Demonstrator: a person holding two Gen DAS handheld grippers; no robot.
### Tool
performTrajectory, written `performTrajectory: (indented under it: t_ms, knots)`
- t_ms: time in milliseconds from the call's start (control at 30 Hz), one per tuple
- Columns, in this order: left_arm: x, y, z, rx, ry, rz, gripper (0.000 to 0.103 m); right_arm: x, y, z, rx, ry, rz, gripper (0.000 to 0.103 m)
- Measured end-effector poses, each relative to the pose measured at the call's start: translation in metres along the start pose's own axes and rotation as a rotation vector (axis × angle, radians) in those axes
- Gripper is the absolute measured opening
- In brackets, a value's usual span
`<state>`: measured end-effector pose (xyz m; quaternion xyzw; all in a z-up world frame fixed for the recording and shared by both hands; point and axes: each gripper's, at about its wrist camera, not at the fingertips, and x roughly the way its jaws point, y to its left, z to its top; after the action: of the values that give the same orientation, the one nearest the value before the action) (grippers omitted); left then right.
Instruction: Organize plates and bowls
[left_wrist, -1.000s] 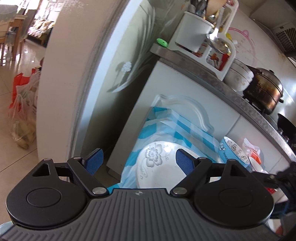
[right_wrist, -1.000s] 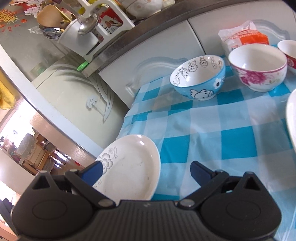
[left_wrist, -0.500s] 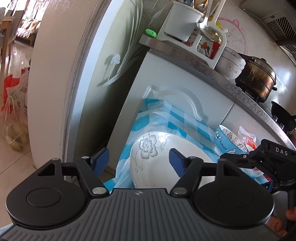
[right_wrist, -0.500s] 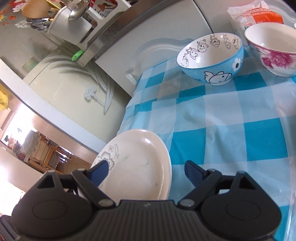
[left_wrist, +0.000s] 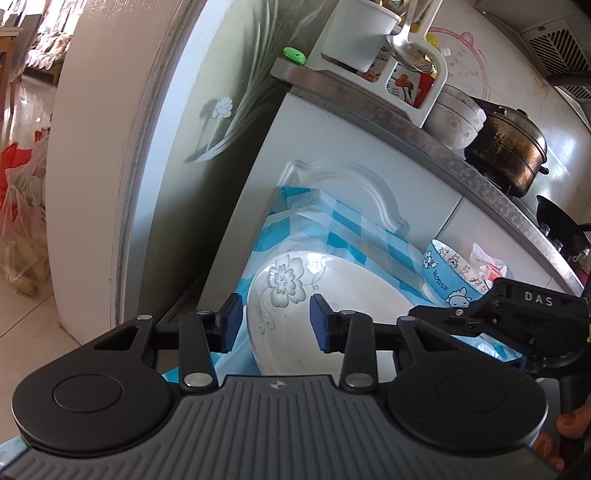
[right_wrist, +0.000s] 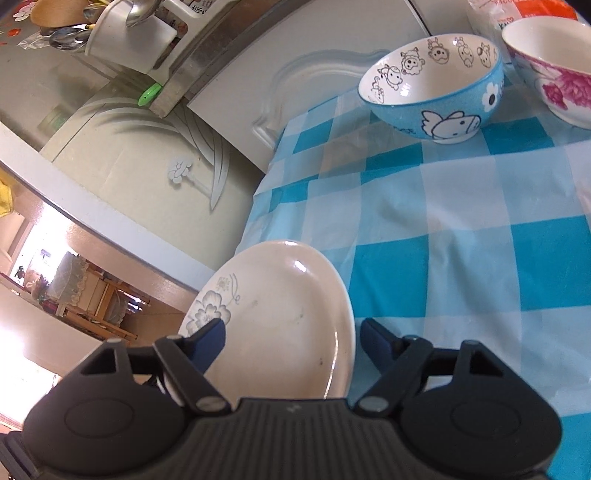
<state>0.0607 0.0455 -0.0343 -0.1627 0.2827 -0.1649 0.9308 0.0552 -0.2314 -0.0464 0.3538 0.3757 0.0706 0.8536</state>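
Note:
A white plate with a grey flower print (left_wrist: 332, 306) lies at the near left corner of the blue-checked tablecloth (right_wrist: 461, 229). It also shows in the right wrist view (right_wrist: 280, 317). My left gripper (left_wrist: 275, 323) is open, its two blue pads astride the plate's left rim. My right gripper (right_wrist: 291, 343) is open over the same plate; its body shows in the left wrist view (left_wrist: 517, 317). A blue cartoon bowl (right_wrist: 436, 96) and a white bowl with pink flowers (right_wrist: 554, 70) stand at the back of the table.
White cabinet doors (left_wrist: 332, 147) and a steel counter edge (left_wrist: 461, 162) rise behind the table, carrying a utensil rack (left_wrist: 369, 40), stacked bowls and a dark pot (left_wrist: 506, 147). A frosted glass door (left_wrist: 207, 110) stands left. A snack bag (right_wrist: 517, 14) lies behind the bowls.
Both grippers have moved in closer over the flower plate. The left gripper's jaws have narrowed around the plate's rim. The right gripper has entered the left wrist view.

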Motion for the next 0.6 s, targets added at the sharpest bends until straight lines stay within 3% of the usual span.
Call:
performTrajectory:
  t_ms: [133,400,600]
  knots:
    - [-0.001,0.001,0.000,0.010,-0.002,-0.002,0.039,0.000,0.005,-0.002,-0.036,-0.001,-0.028,0.068]
    - [-0.002,0.005,0.001,-0.008,-0.002,-0.017,0.039,-0.001,0.003,-0.003,-0.012,-0.020,-0.033,0.067]
    - [-0.009,-0.001,0.001,0.043,-0.048,-0.008,0.039,-0.007,0.015,-0.005,-0.080,-0.060,-0.053,0.067]
